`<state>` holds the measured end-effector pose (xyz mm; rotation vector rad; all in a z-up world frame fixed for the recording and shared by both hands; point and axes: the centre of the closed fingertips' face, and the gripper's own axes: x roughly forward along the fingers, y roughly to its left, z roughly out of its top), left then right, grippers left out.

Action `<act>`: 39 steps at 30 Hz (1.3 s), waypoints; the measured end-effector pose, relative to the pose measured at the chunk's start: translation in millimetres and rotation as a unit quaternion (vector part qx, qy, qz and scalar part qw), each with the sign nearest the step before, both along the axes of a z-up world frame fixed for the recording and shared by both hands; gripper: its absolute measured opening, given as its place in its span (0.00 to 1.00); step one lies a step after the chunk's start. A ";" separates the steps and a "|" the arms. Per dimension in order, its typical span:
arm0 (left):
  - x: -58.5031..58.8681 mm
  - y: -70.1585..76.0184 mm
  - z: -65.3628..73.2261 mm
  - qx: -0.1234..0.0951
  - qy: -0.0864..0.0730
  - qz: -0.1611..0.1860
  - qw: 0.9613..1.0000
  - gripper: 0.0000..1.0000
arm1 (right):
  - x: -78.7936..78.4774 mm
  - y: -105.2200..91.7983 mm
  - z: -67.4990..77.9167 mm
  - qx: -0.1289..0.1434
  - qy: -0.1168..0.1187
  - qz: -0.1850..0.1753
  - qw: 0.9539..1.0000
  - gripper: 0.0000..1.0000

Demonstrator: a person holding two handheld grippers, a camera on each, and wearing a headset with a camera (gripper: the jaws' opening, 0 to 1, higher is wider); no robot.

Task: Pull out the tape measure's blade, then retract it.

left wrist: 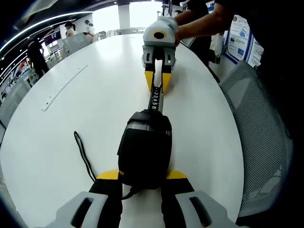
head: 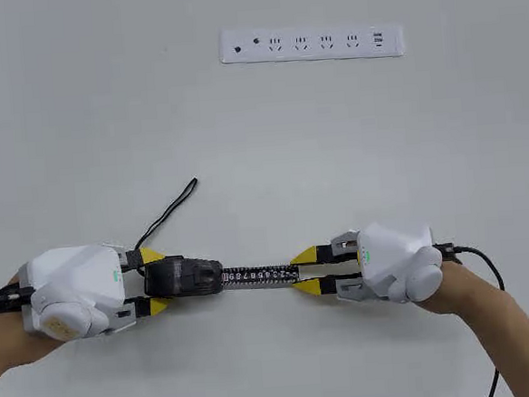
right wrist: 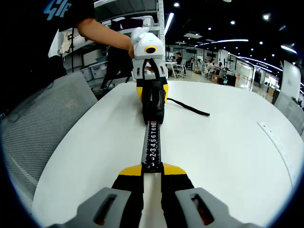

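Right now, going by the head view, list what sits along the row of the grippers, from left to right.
left gripper, shut on the tape measure case → tape measure case → blade, drawn out of the case → right gripper, shut on the blade's end

The black tape measure [head: 183, 278], apparently resting on the white table [head: 261, 144], has its numbered blade [head: 261, 276] drawn out a short way.

A white power strip [head: 312, 42] lies on the white table [head: 105, 128], a mesh chair [left wrist: 259, 142] alongside.
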<state>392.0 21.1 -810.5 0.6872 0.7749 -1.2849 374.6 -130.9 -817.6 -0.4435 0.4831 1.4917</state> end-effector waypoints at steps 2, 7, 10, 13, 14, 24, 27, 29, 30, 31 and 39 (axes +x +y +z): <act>0.1 0.1 -0.1 0.000 0.000 -0.001 1.000 0.28 | -0.2 -1.7 -0.2 0.001 0.001 -0.001 1.000 0.11; 0.1 0.0 -0.2 -0.001 0.000 0.000 1.000 0.28 | -0.6 -5.3 -0.1 0.000 0.001 0.000 1.000 0.11; 0.1 -0.3 0.0 0.000 0.000 -0.001 1.000 0.28 | -0.6 -8.0 -0.4 0.000 0.002 -0.002 1.000 0.11; 0.0 -0.5 0.1 0.000 0.000 -0.001 1.000 0.28 | -1.1 -10.8 -0.2 -0.001 0.003 -0.002 1.000 0.11; 0.0 -0.5 0.1 0.000 0.000 0.000 1.000 0.28 | -1.1 -11.9 -0.2 -0.001 0.003 -0.003 1.000 0.11; -0.3 -0.4 0.2 -0.001 0.000 -0.001 1.000 0.28 | -2.7 -19.8 -0.1 -0.003 0.005 -0.005 1.000 0.11; -0.3 -0.2 0.4 -0.001 0.000 0.000 1.000 0.28 | -2.8 -21.6 0.7 -0.002 0.005 -0.005 1.000 0.11; -0.4 -0.1 0.6 0.000 0.000 0.000 1.000 0.28 | -2.8 -22.4 1.1 -0.003 0.006 -0.005 1.000 0.11; -0.4 0.0 0.7 0.000 0.000 0.000 1.000 0.28 | -2.9 -23.0 1.4 -0.003 0.005 -0.005 1.000 0.11; -0.4 0.0 0.8 0.000 0.001 0.000 1.000 0.28 | -2.9 -23.4 1.6 -0.003 0.006 -0.006 1.000 0.11; -0.3 0.0 1.4 0.000 0.001 0.000 1.000 0.28 | -2.4 -26.6 2.2 -0.004 0.006 -0.006 1.000 0.11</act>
